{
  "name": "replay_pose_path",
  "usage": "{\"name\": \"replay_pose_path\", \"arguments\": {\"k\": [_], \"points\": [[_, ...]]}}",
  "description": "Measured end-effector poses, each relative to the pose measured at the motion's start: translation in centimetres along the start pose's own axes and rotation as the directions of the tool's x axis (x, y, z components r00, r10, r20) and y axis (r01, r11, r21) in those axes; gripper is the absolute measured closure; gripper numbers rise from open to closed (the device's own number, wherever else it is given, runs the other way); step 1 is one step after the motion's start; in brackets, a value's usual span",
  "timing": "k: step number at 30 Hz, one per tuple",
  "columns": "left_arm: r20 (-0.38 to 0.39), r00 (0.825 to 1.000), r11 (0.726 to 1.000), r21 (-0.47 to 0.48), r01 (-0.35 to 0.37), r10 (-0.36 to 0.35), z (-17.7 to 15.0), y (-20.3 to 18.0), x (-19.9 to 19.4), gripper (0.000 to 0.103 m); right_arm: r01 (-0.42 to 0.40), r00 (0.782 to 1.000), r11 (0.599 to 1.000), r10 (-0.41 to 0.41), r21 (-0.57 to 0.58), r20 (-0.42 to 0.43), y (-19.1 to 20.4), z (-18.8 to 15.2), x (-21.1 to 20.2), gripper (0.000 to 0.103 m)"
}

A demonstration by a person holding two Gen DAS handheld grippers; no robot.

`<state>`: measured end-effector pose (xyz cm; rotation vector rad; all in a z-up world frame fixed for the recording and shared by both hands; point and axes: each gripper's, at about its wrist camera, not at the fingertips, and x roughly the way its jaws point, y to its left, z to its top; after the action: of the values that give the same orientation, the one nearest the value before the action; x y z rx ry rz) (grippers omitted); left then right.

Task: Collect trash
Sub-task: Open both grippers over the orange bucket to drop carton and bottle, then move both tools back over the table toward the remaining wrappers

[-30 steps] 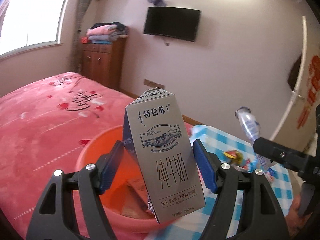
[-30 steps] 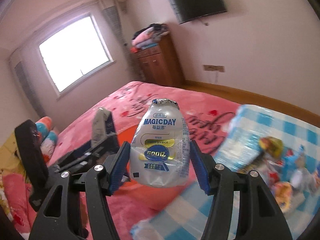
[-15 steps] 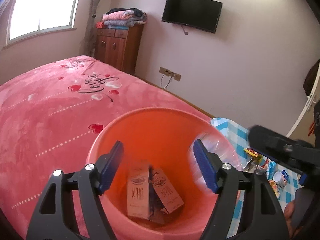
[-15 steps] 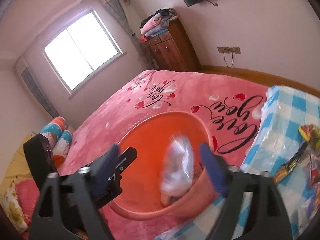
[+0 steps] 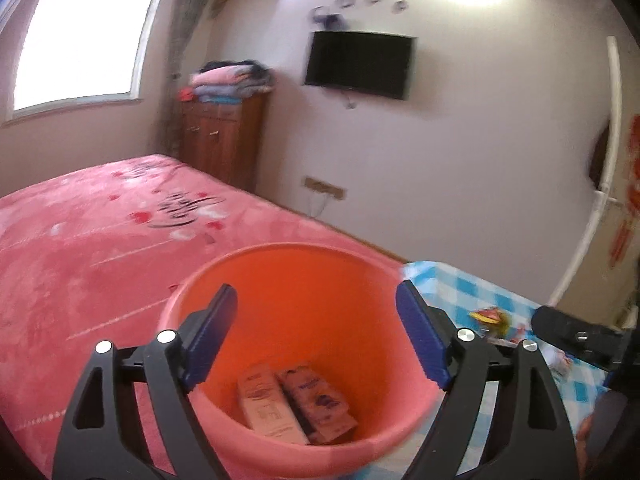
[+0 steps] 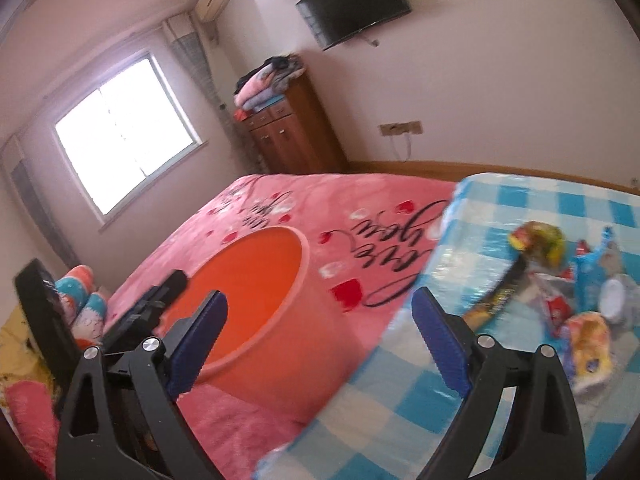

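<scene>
Since drop into orange bucket (image 5: 296, 296) is done, left gripper (image 5: 316, 340) and right gripper (image 6: 320, 340) are hanging spread, jaws just opening, nothing between, freeing them for wrappers (image 6: 560, 280) on checkered cloth (image 6: 400, 412).

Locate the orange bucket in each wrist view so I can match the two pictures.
Left wrist: the orange bucket fills the lower centre, seen from above, cartons at its bottom.
Right wrist: the orange bucket sits left of centre on the pink bedspread, seen from the side.
Shared landmark: the wall-mounted TV, high up in both.
</scene>
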<state>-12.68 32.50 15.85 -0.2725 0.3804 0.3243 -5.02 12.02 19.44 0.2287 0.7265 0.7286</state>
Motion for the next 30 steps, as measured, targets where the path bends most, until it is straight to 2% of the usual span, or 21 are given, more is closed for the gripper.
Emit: {"name": "replay_pose_path", "arguments": {"k": [6,14,23,30], "points": [[0.013,0.998,0.997,0.043,0.057,-0.058,-0.9,-2.5,-1.1,0.021,0.085,0.994,0.996,-0.083,-0.030,0.064,-1.9,-1.4,-2.6,0.009],[-0.052,0.991,0.988,0.090,0.126,-0.122,-2.4,-5.7,-1.9,0.021,0.170,0.978,0.985,-0.166,-0.024,0.123,-4.1,-3.3,-5.8,0.008],[-0.106,0.978,0.978,0.089,0.191,-0.181,-3.7,-7.2,-2.5,0.021,0.248,0.952,0.968,-0.238,-0.028,0.191,-5.6,-5.2,-8.9,0.005],[-0.123,0.968,0.964,0.125,0.233,-0.218,-5.0,-9.1,-3.1,0.021,0.286,0.943,0.958,-0.281,-0.002,0.177,-6.9,-7.0,-10.3,0.005]]}}
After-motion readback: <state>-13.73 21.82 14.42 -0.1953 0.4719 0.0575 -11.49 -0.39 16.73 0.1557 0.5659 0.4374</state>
